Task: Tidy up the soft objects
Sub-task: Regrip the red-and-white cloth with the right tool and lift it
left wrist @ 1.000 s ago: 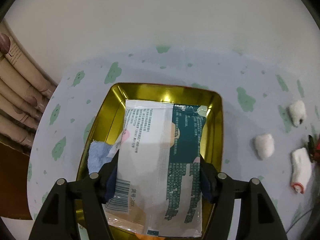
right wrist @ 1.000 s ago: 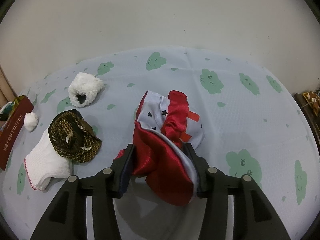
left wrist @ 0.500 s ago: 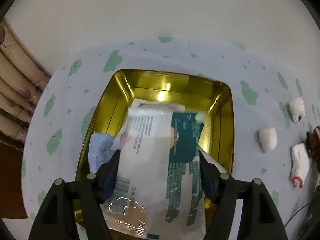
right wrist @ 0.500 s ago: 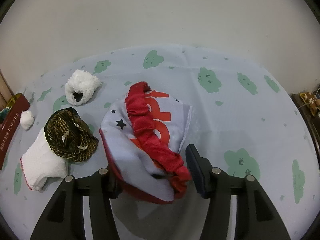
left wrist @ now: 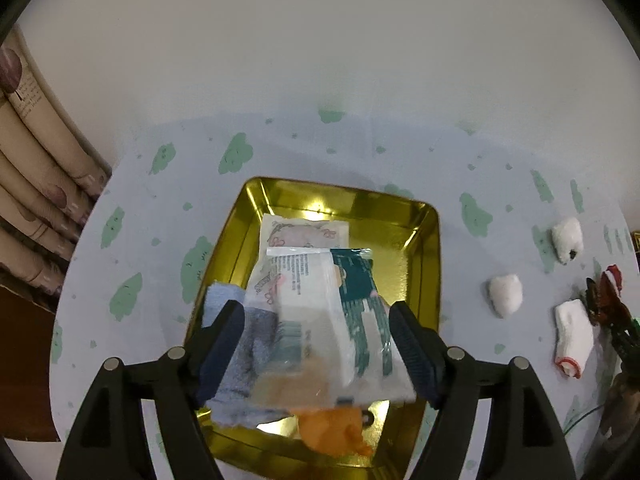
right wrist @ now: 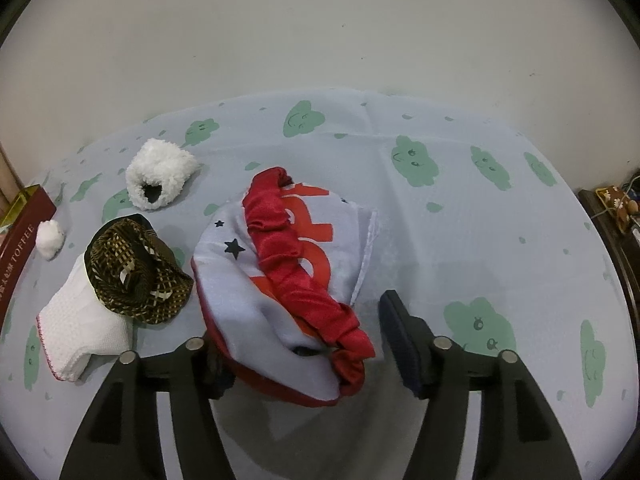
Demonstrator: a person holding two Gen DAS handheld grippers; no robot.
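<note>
In the left wrist view a gold tray (left wrist: 434, 264) holds a white and teal tissue pack (left wrist: 316, 292), a blue cloth (left wrist: 224, 296), an orange soft item (left wrist: 332, 432) and a flowered pack (left wrist: 304, 234). My left gripper (left wrist: 316, 312) hovers above the tray, its jaws opening wide, and the tissue pack lies loose below them. In the right wrist view a red and pale grey cloth (right wrist: 280, 264) with stars lies on the table. My right gripper (right wrist: 300, 320) straddles it with jaws opening. The right finger (right wrist: 400, 332) stands clear of the cloth, which covers the left fingertip.
Left of the cloth lie a brown checked hat (right wrist: 136, 276) on a white knit cloth (right wrist: 80, 328), a fluffy white bootie (right wrist: 160, 174), a small white puff (right wrist: 50, 238) and a red toffee box (right wrist: 20, 240). Right of the tray are white fluffy pieces (left wrist: 506, 294). A wall stands behind.
The left jaws have widened and let go of the tissue pack, which now lies in the tray; the gripper rose. The right jaws have opened and the red cloth has slumped flat.
</note>
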